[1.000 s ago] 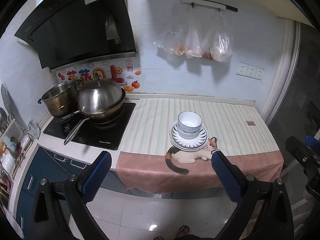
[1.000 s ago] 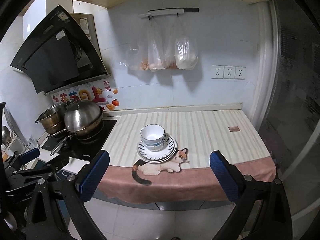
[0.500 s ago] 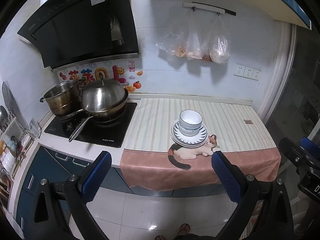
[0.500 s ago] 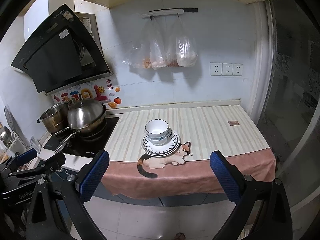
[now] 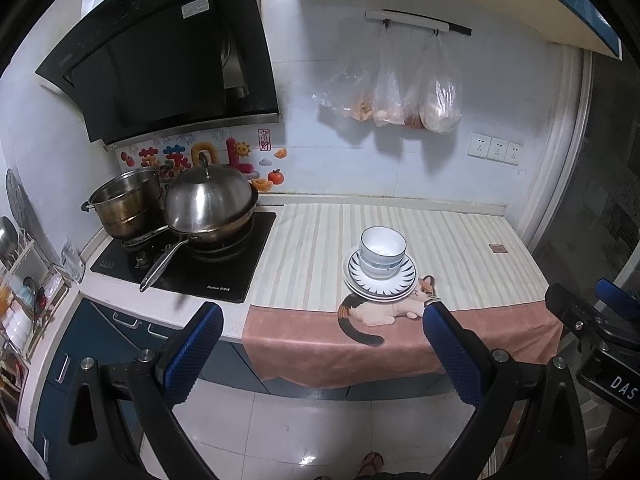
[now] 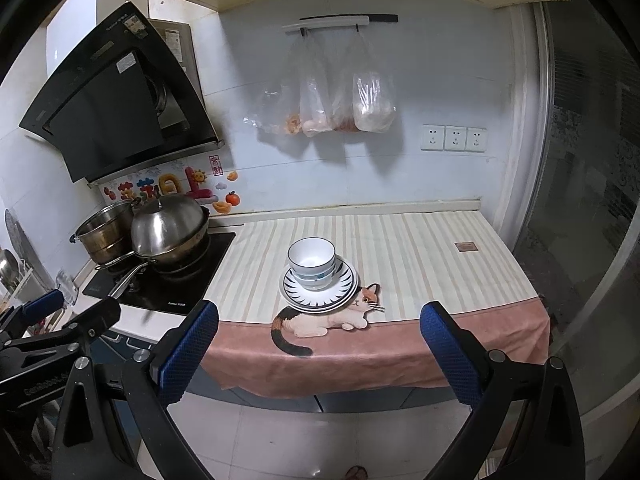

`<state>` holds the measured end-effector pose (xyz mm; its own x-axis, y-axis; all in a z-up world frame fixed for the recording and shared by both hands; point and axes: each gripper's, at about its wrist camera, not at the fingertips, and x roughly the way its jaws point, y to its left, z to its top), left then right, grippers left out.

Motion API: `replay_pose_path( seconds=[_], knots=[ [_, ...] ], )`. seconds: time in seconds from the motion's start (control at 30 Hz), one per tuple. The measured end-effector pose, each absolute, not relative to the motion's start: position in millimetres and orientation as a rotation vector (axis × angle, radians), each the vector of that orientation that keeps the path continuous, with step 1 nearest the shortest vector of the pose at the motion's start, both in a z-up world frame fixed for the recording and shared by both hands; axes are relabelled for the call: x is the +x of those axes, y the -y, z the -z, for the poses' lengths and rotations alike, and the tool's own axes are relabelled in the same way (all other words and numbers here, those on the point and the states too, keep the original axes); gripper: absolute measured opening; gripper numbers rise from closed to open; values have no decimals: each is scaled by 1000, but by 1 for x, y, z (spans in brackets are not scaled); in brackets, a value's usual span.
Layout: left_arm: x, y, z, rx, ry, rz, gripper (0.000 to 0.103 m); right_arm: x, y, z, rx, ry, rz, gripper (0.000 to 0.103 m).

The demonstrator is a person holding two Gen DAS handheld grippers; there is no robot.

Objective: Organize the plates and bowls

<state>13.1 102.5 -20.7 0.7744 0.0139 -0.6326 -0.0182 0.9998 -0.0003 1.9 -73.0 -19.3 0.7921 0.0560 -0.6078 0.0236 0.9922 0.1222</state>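
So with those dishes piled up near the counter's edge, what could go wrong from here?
The stacked bowls sit off-centre on the plates, so a nudge might tip them. The plates rest near the front edge on a cloth that overhangs the counter; snagging it could drag everything off. Both the left gripper and right gripper are open and far back.

Both cameras have backed off from the tabletop (image 5: pixel 460 240) over the last second; we see more floor below its front edge now. In the left wrist view the stacked bowls (image 5: pixel 382 252) and plates (image 5: pixel 380 280) sit slightly higher, above frame centre. In the right wrist view the stack (image 6: pixel 316 276) has drifted from left of centre to mid-frame. The right gripper (image 5: pixel 592 320) sits lower at the right edge of the left view.
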Motion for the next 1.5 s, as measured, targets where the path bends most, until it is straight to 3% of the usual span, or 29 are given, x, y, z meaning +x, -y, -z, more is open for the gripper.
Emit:
replay_pose_path(
  seconds=[1.5],
  knots=[
    [39,-101,18,7,-687,5,103,32,89,21,133,-638,26,103]
  ],
)
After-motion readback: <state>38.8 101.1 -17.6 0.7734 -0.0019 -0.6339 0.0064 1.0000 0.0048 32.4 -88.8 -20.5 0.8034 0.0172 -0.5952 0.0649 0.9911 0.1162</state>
